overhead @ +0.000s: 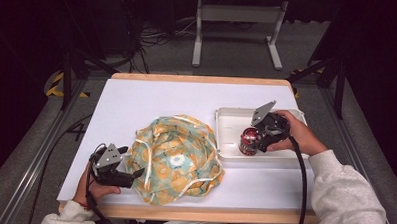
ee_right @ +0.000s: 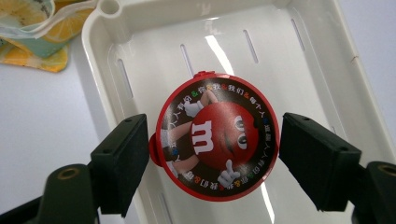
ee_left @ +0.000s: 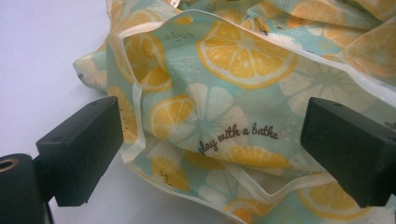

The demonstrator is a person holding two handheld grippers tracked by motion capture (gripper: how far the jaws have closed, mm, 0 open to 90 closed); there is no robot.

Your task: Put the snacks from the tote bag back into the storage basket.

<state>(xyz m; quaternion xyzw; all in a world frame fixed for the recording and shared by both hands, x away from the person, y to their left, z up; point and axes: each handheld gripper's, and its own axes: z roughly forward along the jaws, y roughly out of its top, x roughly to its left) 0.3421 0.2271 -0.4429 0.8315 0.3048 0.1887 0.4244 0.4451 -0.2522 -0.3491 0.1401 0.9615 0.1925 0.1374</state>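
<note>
A: Right tongs (ee_right: 212, 154)?
B: Closed on the can (ee_right: 217, 140), one pad at each side by the red lid. Holding it seemingly upright inside the tray (overhead: 226, 115), right of centre in the high view.
A: Left tongs (ee_left: 212, 149)?
B: Wide open at the lower left of the high view, astride a fold of the bag (overhead: 177, 159) without pinching it. Bag crumpled mid-tabletop (overhead: 137, 100), just beside the tray.
A: Step in hand, then?
B: Probably lifting the can out, bound for the bag.
A: Tips for doing that well?
B: Keep the squeeze firm and level. Round wall against flat pads, so easy to twist loose. Lift straight up until clear of the tray's rim, then carry across toward the left of the frame. No tilting on the way.
A: And the left side?
B: Close on the white-edged hem, not on a loose fold, and raise it to make a mouth. Hard to spot the opening from here, so look for that first.
A: Risks?
B: Snagging the can on a strap, or setting it down on shut cloth. Lower in only through a gaping mouth, and let go only after feeling it rest.
</note>
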